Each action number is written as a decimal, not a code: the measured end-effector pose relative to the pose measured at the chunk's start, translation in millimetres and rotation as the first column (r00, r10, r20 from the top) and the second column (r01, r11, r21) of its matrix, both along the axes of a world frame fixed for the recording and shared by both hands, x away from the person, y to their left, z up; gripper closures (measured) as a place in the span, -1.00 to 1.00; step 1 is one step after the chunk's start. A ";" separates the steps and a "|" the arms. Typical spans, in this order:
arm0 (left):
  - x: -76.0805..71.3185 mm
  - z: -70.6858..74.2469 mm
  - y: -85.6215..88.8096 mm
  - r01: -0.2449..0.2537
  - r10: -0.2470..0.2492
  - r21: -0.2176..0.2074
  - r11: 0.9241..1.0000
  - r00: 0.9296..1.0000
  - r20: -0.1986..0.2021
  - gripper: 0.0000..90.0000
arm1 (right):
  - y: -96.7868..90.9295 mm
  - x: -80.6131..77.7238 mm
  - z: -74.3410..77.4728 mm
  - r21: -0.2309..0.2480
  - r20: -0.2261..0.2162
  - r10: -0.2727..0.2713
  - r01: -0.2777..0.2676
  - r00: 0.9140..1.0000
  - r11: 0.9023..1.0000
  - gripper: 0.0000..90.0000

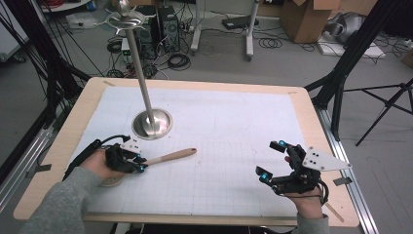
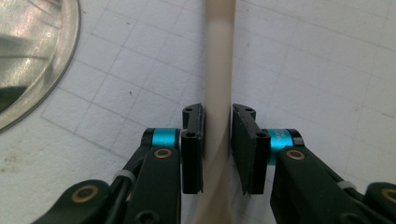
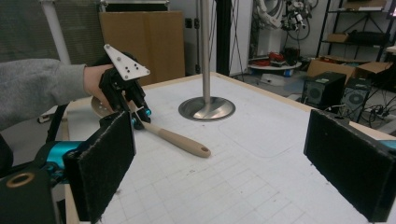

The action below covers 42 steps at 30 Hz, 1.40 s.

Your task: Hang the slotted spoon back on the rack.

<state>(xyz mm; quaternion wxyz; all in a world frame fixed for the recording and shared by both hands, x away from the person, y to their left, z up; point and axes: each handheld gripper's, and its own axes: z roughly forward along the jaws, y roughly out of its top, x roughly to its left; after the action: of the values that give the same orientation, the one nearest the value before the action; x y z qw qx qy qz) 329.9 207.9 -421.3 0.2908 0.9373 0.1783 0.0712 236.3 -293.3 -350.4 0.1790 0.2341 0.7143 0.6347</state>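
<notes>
So the left gripper [image 1: 138,163] is down at the near-left of the table [image 1: 302,105], and its jaws sit on either side of the handle of a wooden spoon [image 1: 168,157]. In the left gripper view the pale handle [image 2: 218,93] runs straight up between the two black pads [image 2: 194,144], and they look pressed right against it on both sides, so I'd call that clamped on the spoon. The spoon lies flat on the white grid mat [image 1: 234,126], handle pointing toward the middle of the table, bowl end back under the person's left hand [image 1: 100,163]. Just beyond it is the round base of a metal stand [image 1: 152,123] with a tall pole going up; base and spoon are near each other but not touching. The right gripper [image 1: 272,160] is well apart from all that, over at the near-right of the mat, with its jaws spread wide and nothing between them. You can see that in the right gripper view too, big gap between the pads [image 3: 105,163], with the spoon and left gripper off in the distance.
</notes>
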 end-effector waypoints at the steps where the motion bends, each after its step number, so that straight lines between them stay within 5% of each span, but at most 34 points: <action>1: 0.2 0.1 1.0 0.001 -0.001 -0.002 1.000 1.000 -0.002 0.68 | 0.3 0.5 0.0 0.000 0.005 -0.002 0.002 1.000 1.000 -0.82; 21: -1.1 3.8 5.3 -0.028 0.028 0.005 1.000 0.999 0.020 0.72 | -1.3 0.5 0.2 0.002 -0.006 -0.003 0.003 1.000 1.000 -0.82; 34: -12.3 24.8 27.2 -0.054 0.059 -0.080 0.995 0.997 0.059 0.72 | -7.4 2.3 -0.5 0.010 -0.007 -0.022 0.022 1.000 1.000 -0.83; 42: -18.6 39.4 42.7 -0.107 0.120 -0.142 0.984 0.989 0.085 0.73 | -5.4 4.5 -1.5 0.007 -0.011 -0.013 0.013 1.000 1.000 -0.83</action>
<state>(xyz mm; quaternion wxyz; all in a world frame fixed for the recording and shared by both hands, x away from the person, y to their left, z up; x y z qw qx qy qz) 311.3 250.6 -382.0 0.3578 0.8992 0.2220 0.1187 240.8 -298.7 -351.8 0.1785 0.2426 0.7117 0.6347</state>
